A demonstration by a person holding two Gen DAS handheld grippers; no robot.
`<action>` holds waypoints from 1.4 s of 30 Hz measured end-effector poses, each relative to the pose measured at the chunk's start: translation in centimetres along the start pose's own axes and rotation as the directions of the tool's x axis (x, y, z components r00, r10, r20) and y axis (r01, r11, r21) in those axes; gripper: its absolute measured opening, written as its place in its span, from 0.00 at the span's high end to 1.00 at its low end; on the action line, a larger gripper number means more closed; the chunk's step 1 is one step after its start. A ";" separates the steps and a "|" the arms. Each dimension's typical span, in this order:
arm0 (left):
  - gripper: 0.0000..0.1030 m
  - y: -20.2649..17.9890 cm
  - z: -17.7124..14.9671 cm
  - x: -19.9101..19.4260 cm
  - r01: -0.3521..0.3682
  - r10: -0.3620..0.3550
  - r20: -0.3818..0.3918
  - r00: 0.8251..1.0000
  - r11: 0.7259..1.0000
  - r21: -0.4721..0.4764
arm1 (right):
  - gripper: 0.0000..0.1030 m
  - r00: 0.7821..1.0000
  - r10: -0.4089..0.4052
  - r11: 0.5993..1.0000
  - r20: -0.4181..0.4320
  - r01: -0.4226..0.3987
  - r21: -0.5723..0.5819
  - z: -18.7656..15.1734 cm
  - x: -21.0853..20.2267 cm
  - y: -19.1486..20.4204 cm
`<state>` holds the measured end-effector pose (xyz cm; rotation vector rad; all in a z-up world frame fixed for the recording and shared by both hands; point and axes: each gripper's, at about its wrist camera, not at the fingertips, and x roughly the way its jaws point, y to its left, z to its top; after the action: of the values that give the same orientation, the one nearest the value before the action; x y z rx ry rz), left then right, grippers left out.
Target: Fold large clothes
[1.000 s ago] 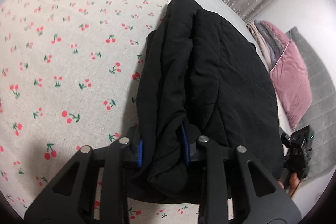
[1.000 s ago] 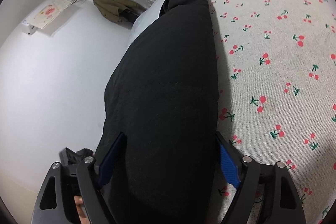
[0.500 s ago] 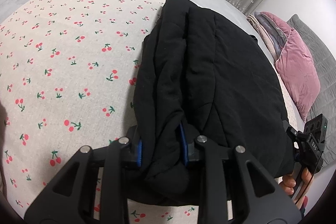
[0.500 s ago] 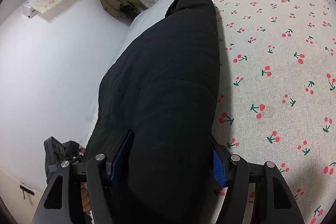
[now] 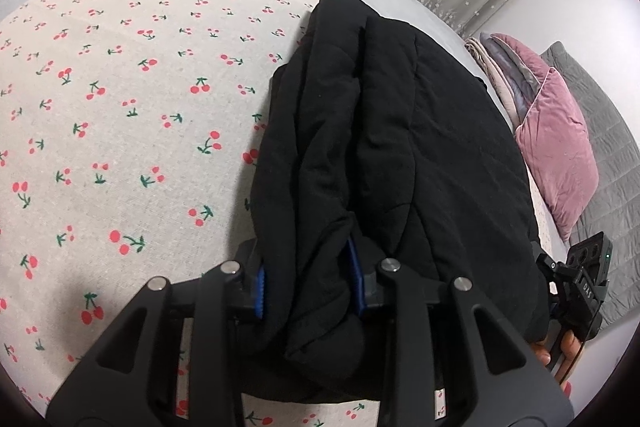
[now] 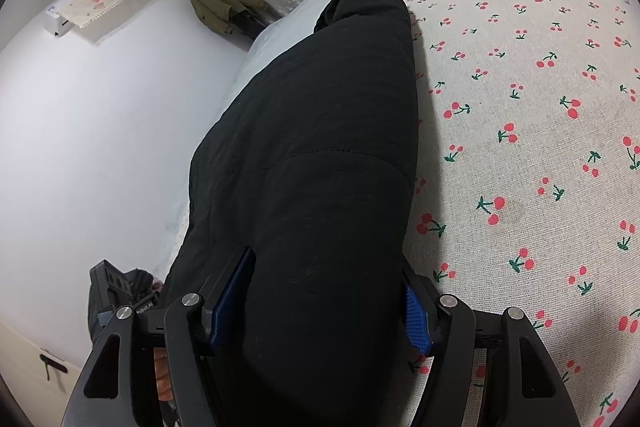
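**Black coat gripped at both near corners on the cherry-print bed**

On the bed's cherry-print sheet (image 5: 120, 115), at the left of the scene, no other clothing is lying, and the black padded coat (image 5: 400, 147) is stretching away from both cameras as a long folded bundle. The left claw (image 5: 308, 287) is pinching a bunched fold of the coat's edge, its jaws narrow but easing apart at this moment, the blue pads still against the fabric. Further right, the right claw (image 6: 320, 303) is straddling the coat's thick folded end (image 6: 312, 167), jaws fairly wide and pressing on both flanks. Pink pillows (image 5: 560, 147) are sitting at the far right of the left view.

The likely trouble is the left fold slipping free as those jaws loosen, letting the layers sag and the fold spring open; the padding is bulky and slick-looking, so an uneven lift could also skew the bundle.

Compared with a second ago, the right claw is squeezing the coat tighter, while the left claw's hold is slightly looser; the coat itself is lying much as before.
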<state>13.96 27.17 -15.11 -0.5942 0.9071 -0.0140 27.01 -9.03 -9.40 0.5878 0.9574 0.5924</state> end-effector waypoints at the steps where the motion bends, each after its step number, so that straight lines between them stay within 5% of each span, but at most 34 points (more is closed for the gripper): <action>1: 0.69 0.1 0.1 0.0 0.005 -0.005 -0.003 1.000 1.000 -0.008 | 0.35 1.000 -0.001 1.000 0.000 0.001 -0.001 0.0 0.0 0.0; 14: 0.80 -2.2 -0.4 -1.4 -0.074 0.075 0.096 0.993 0.997 -0.011 | 0.47 0.985 -0.162 0.961 0.053 0.170 -0.219 -0.6 -0.6 4.3; 20: 0.82 -5.6 -0.4 -2.8 -0.046 0.038 0.169 0.985 0.998 0.042 | 0.53 0.967 -0.216 0.868 0.138 0.255 -0.427 -1.1 -1.6 8.9; 26: 0.83 -11.0 -0.8 -2.3 -0.013 -0.003 0.159 0.987 0.995 0.098 | 0.56 0.934 -0.257 0.747 0.247 0.354 -0.562 -1.5 -3.9 11.7; 29: 0.83 -14.6 -0.7 -1.7 0.013 -0.032 0.153 0.988 0.992 0.122 | 0.56 0.914 -0.275 0.712 0.300 0.403 -0.574 -0.8 -6.0 11.5; 37: 0.83 -26.7 -2.6 1.2 0.101 -0.137 0.133 0.982 0.964 0.246 | 0.56 0.862 -0.283 0.730 0.421 0.478 -0.489 3.7 -15.7 6.2; 42: 0.84 -35.4 -4.6 4.9 0.188 -0.218 0.066 0.974 0.933 0.308 | 0.56 0.858 -0.331 0.718 0.393 0.500 -0.485 7.4 -21.2 0.2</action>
<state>21.82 -6.02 -3.52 -0.3983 0.7255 -0.3023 23.95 -24.99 6.15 -0.1057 0.5624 0.3385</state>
